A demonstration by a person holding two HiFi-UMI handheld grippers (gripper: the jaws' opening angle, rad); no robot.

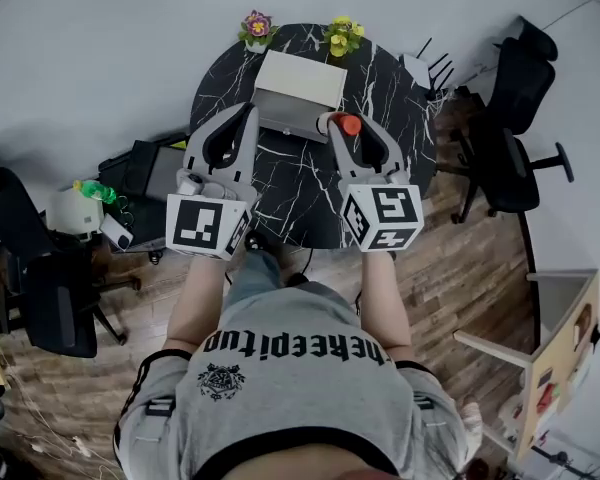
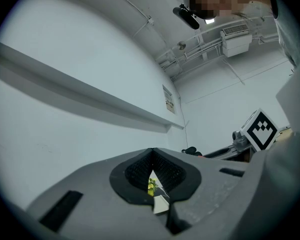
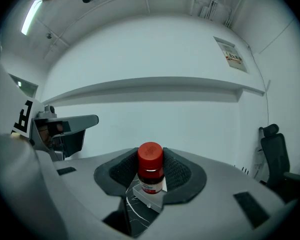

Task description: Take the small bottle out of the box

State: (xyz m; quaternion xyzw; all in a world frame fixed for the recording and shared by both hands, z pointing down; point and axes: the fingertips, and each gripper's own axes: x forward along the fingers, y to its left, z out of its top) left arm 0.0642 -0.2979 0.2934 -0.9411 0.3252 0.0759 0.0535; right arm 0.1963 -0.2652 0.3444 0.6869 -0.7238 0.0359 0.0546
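Our right tongs point(image 3: 151, 171) grip the small bottle point(image 3: 150, 178) upright at centre frame: red cap, dark body, white label. It is outside the white box point(image 1: 298, 93) on the bench point(image 1: 280, 193). Our left tongs point(image 2: 152, 170) are closed and empty.

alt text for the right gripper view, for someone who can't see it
The right tongs grip a small bottle with a red cap, upright, with a white box corner and black marble table visible below. Behind: a plain white wall, the left tongs at left, an office chair at right.
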